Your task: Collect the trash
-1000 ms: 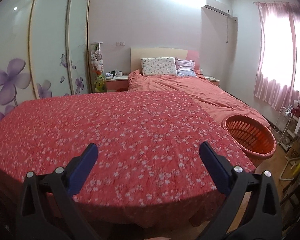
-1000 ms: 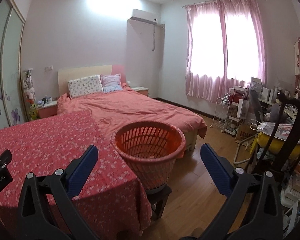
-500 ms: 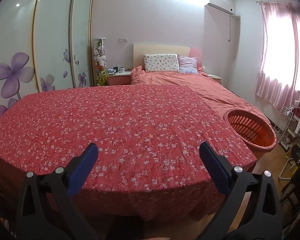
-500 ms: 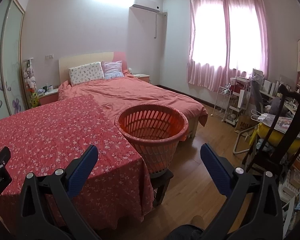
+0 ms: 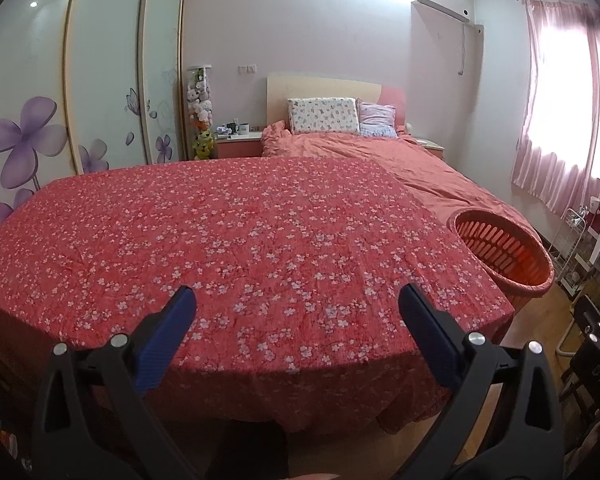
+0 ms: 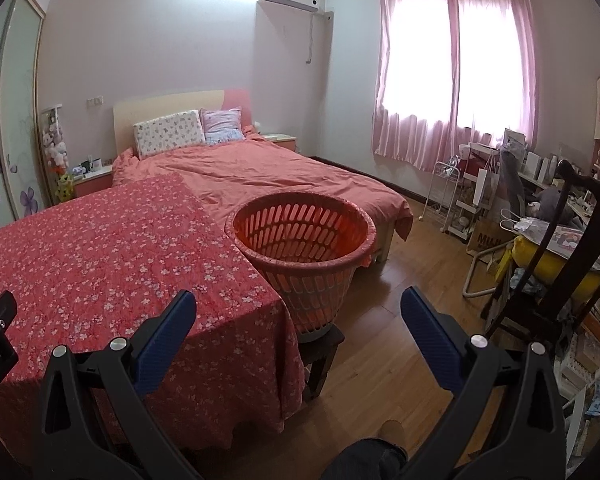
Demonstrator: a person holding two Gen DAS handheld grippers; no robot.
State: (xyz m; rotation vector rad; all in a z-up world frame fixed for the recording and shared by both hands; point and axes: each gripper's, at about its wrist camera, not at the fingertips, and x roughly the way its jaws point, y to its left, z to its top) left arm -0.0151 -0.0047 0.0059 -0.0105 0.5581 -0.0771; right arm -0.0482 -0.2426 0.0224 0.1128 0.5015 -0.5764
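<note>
The left tool [image 5: 298,306] hangs over the near edge of a desk [image 5: 236,232] draped in a red cloth printed with small white flowers; its 2 blue-padded fingers [image 5: 168,330] stand wide apart with nothing between them. The right tool [image 6: 298,310] is likewise spread wide and empty, held above the desk's right corner and the wooden floor [image 6: 392,280]. An orange slotted basket [image 6: 304,240] sits on a small dark stool [image 6: 324,350] just beside the right edge of the desk, between the desk and the foot of a bed [image 6: 276,176] with a salmon cover; from the left wrist view the same basket [image 5: 504,252] shows past the desk's right corner, and its inside looks empty. No trash can be made out on the cloth in either view. Behind the desk are 2 pillows [image 5: 324,115] against the headboard, a wardrobe [image 5: 60,92] with purple flowers at the left, and pink curtains [image 6: 456,72] over a bright window. A dark chair [image 6: 572,248] stands among clutter at the right.
</note>
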